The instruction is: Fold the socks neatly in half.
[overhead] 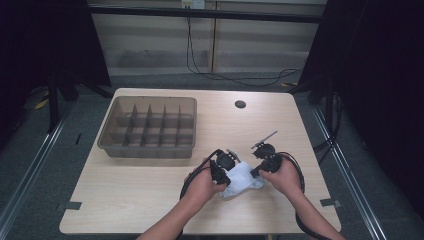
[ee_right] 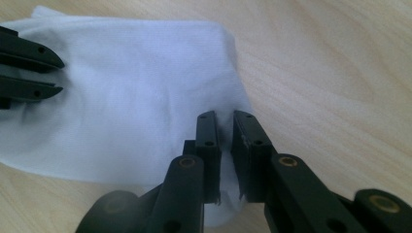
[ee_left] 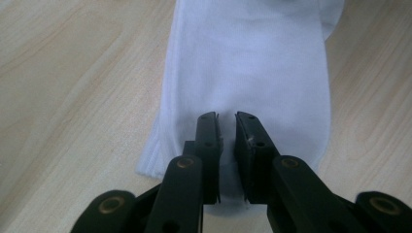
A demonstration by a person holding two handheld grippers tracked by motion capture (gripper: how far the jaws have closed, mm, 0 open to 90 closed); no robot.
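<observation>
A: Sock [overhead: 241, 180], white, lies on the pale wood surface [overhead: 150, 185], right between the two tools. What lies around them, biggest first?

B: Beyond the tools, a grey floor and a pale panelled wall with a black cable [overhead: 220, 75] trailing down it; dark curtains hang off to either side. The surface carries everything else.

A: And on it?

B: Well away from the left tool [overhead: 223, 170], up and to its left, sits a translucent brown tray [overhead: 150, 150] split into small compartments. Farther out from the right tool [overhead: 261, 167] there is a small dark round hole [overhead: 240, 104] in the surface.

A: How do the tools stand?

B: Left tool [ee_left: 227, 116]: jaws narrow, only a slim gap, pinching white fabric at the sock's ribbed end. Right tool [ee_right: 223, 116]: jaws likewise narrow, nipping a fold at the sock's opposite edge. In the right gripper view the left tool's jaws sit across the sock, at the far-left edge.

A: And the sock itself?

B: Flat on the surface, stretched between both tools.
</observation>
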